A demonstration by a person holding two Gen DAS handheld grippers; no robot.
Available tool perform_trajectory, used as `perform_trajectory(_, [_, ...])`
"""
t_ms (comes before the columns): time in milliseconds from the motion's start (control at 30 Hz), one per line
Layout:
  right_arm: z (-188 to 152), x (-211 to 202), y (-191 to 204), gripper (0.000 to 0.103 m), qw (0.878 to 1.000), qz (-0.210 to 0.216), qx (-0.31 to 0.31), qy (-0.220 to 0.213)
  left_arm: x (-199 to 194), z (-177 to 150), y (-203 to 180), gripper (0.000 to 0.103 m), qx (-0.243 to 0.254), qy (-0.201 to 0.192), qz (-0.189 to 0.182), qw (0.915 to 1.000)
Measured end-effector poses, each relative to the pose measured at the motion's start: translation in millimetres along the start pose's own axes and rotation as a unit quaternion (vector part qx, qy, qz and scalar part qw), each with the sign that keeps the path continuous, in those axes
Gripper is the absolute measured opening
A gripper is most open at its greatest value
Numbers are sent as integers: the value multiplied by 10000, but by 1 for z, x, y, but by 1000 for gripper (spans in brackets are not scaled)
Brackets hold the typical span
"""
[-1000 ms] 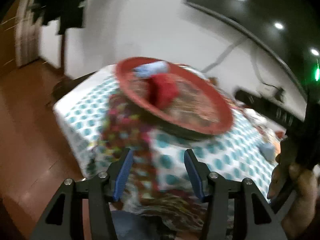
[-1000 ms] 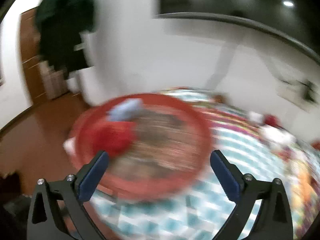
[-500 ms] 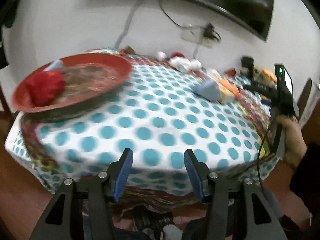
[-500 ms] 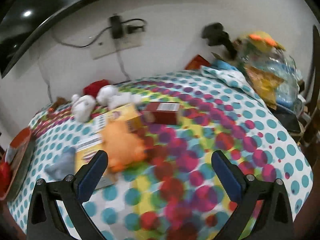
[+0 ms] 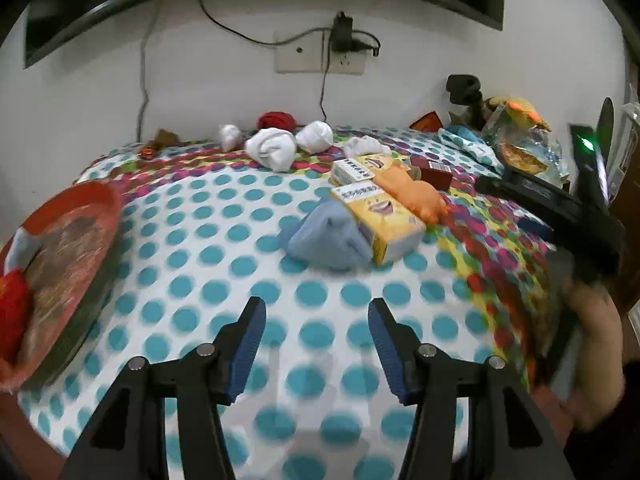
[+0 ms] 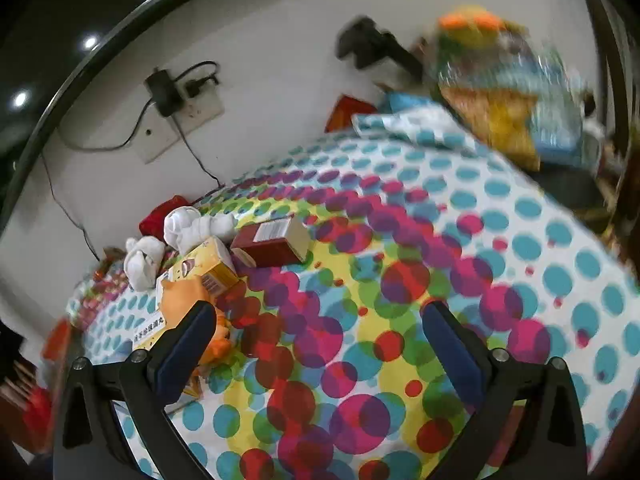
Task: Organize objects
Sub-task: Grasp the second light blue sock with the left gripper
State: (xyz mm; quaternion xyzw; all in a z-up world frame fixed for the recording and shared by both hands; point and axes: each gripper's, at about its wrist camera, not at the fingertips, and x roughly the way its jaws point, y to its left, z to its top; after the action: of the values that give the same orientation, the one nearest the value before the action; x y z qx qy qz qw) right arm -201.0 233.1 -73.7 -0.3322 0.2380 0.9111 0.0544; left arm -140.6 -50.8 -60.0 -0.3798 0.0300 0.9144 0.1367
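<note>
My left gripper (image 5: 316, 312) is open and empty above the polka-dot tablecloth (image 5: 248, 280). Ahead lie a blue rolled cloth (image 5: 328, 236), a yellow box (image 5: 380, 216), an orange cloth (image 5: 412, 192), a dark red box (image 5: 434, 170) and white rolled cloths (image 5: 272, 148). A red tray (image 5: 80, 204) at the left holds a red cloth (image 5: 12, 312). My right gripper (image 6: 316, 320) is open and empty over the table; the orange cloth (image 6: 180, 300), yellow box (image 6: 208, 264) and dark red box (image 6: 272, 244) lie to its left.
A wall socket with a plugged charger (image 5: 340, 40) is behind the table. Bags of clutter (image 5: 516, 136) sit at the far right corner. The other handheld gripper body (image 5: 560, 208) shows at the right of the left wrist view.
Both views have swung right from the red tray to the table's middle and right side. Both grippers stay open and empty.
</note>
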Motion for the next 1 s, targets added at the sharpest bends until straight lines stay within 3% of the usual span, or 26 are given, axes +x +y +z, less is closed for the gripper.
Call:
perform_trajectory(67, [-1,7,-10,103,9995,94,252,186,19,15,-6,55,30,76,22,10000])
perform_trajectory(200, [-1,8,-4,103,9996,119,101,215,57,31,-11,55,216,452,264,9984])
perform_trajectory(400, [-1,9,-3,103,9995,133,106,249,84,41,-12,53,341,648,122,9972])
perform_trajectory(433, [-1,10,-3,103,9995,129,93,259,85,41,-12,37,374,621,148,9973])
perform_trajectory(467, [-1,10,-3,103,9995,129,86,263,87,41,-13,28,398,652,70,9971])
perform_trajectory(533, [-1,10,-2,103,9995,129,88,263,85,41,-14,19,419,641,7,9971])
perform_trajectory(600, [-1,10,-2,103,9995,125,89,262,81,40,-14,17,440,630,-19,9970])
perform_trajectory(833, [-1,10,-1,103,9995,123,92,261,47,44,-4,16,358,221,86,9991])
perform_trajectory(1000, [-1,10,-1,103,9995,116,88,264,21,58,24,16,137,7,261,9996])
